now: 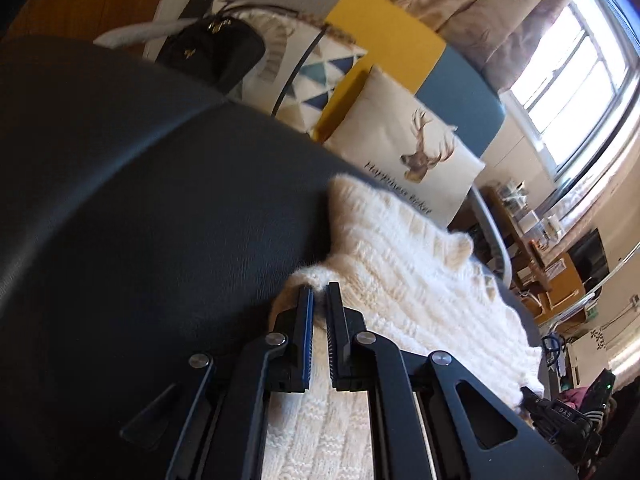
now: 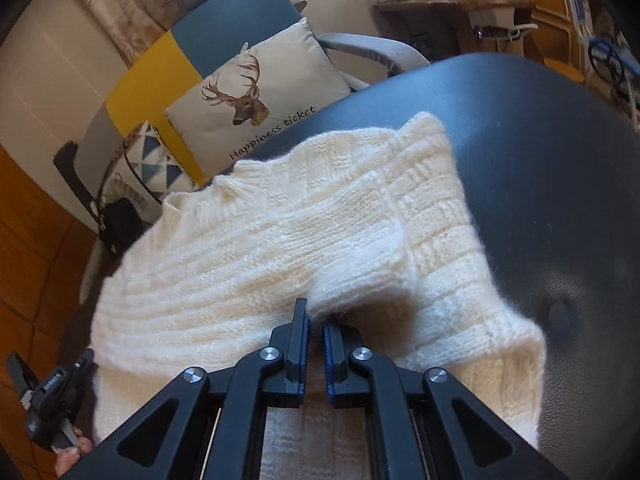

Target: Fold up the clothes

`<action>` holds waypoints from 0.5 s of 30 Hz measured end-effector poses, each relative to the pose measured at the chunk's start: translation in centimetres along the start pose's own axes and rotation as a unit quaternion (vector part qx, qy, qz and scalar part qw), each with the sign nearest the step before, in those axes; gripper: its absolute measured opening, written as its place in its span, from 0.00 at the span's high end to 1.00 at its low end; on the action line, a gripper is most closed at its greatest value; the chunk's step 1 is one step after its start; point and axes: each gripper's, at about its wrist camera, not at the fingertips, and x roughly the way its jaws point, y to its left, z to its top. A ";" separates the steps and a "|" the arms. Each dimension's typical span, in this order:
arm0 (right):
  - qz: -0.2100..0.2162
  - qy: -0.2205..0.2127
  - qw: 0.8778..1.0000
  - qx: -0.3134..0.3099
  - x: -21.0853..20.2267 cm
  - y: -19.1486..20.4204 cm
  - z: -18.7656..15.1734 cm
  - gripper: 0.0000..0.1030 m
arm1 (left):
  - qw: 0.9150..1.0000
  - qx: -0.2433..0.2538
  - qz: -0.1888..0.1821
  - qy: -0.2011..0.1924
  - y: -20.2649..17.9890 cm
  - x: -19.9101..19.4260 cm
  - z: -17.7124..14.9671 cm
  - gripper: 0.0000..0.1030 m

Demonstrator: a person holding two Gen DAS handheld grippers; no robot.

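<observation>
Knitwear, a soft, floppy cream sweater [image 2: 280, 240], sags where we pinch its edges in left gripper [image 1: 319, 296] and right gripper [image 2: 315, 320].

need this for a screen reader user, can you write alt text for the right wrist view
The right gripper is shut on a fold of a cream knitted sweater spread over a dark padded surface. Behind it, a cushion printed with a stag leans on a blue and yellow chair, and the other gripper shows at lower left.
</observation>
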 end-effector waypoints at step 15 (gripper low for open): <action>0.013 -0.036 0.999 0.024 -1.6 0.3 3.2 0.94 | 0.997 -0.037 -0.039 0.060 0.9 1.2 0.5 0.83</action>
